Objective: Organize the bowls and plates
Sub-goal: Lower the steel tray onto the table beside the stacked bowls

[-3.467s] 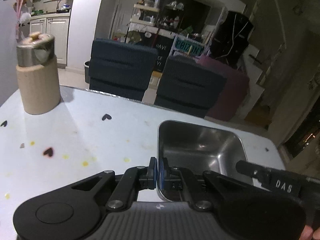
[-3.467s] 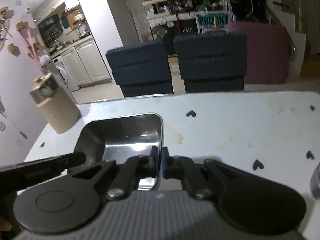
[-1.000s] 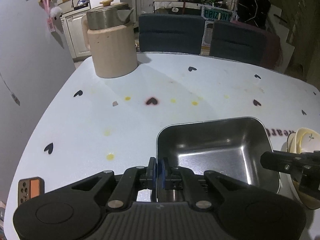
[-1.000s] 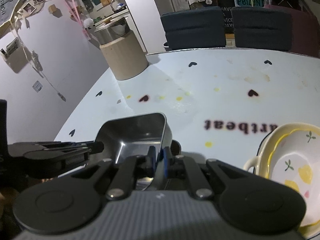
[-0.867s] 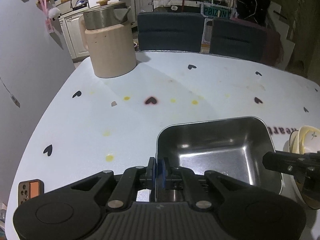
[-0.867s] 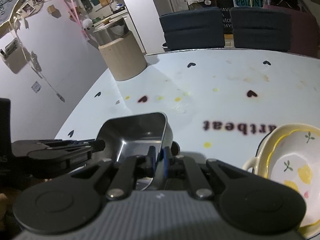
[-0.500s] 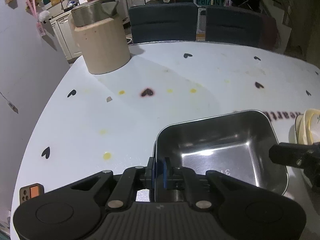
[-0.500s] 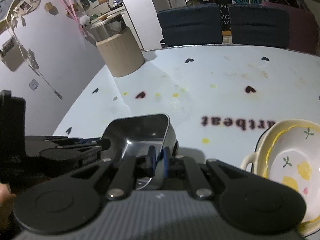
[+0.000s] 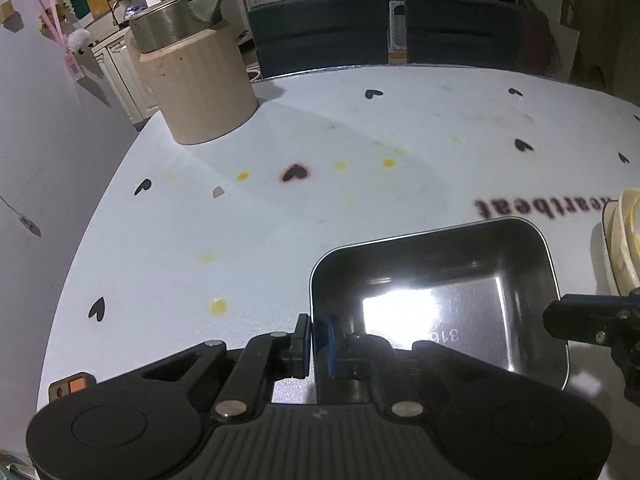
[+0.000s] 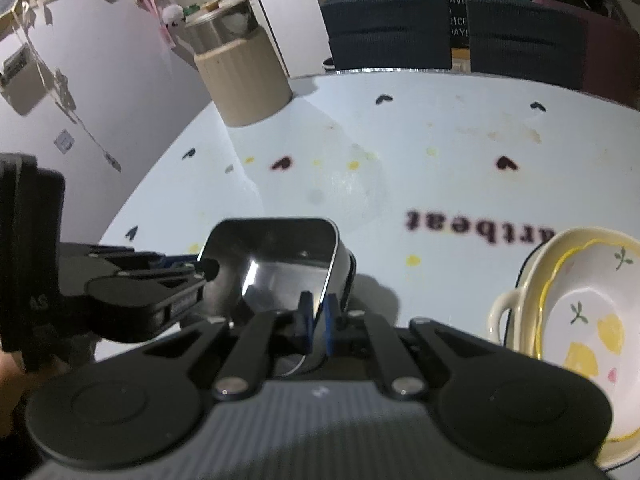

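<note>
Beige jug at the table's far-left corner. Steel tray near the front edge, gripped by both: left gripper fingers nearly closed, pinching its left wall; right gripper fingers clamped tight on its right wall. Cream floral bowl stack toward the right edge, just beside the tray, not touching.
</note>
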Demonstrator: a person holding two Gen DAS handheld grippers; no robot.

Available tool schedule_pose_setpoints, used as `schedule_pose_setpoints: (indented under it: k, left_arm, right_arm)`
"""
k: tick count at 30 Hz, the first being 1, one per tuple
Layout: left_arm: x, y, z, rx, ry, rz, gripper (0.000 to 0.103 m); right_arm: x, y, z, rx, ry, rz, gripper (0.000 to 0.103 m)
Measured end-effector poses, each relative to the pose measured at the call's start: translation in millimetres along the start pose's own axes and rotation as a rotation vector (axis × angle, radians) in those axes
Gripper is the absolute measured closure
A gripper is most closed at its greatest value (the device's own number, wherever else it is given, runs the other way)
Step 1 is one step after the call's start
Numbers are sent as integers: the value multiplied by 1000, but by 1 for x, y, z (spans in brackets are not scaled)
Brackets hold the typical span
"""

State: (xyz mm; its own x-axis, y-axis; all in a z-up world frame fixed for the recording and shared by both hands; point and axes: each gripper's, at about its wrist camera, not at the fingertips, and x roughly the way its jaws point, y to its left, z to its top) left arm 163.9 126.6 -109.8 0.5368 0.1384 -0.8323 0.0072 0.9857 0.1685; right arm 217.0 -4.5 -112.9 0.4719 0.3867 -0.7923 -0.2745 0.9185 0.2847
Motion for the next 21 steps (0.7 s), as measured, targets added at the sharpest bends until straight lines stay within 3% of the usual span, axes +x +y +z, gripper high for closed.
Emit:
schedule_pose_setpoints:
  k: [6, 11, 21]
  left_arm:
    - [4, 5, -1, -3, 12, 35, 94]
    - [4, 7, -2, -6, 16, 32, 94]
    - [11, 5, -3, -6, 33, 27, 94]
  right_arm:
    - [6, -4, -1, 2, 30, -41, 103]
    - [11, -16, -1, 58, 58, -31, 103]
    - [9, -11, -2, 53, 43, 7, 103]
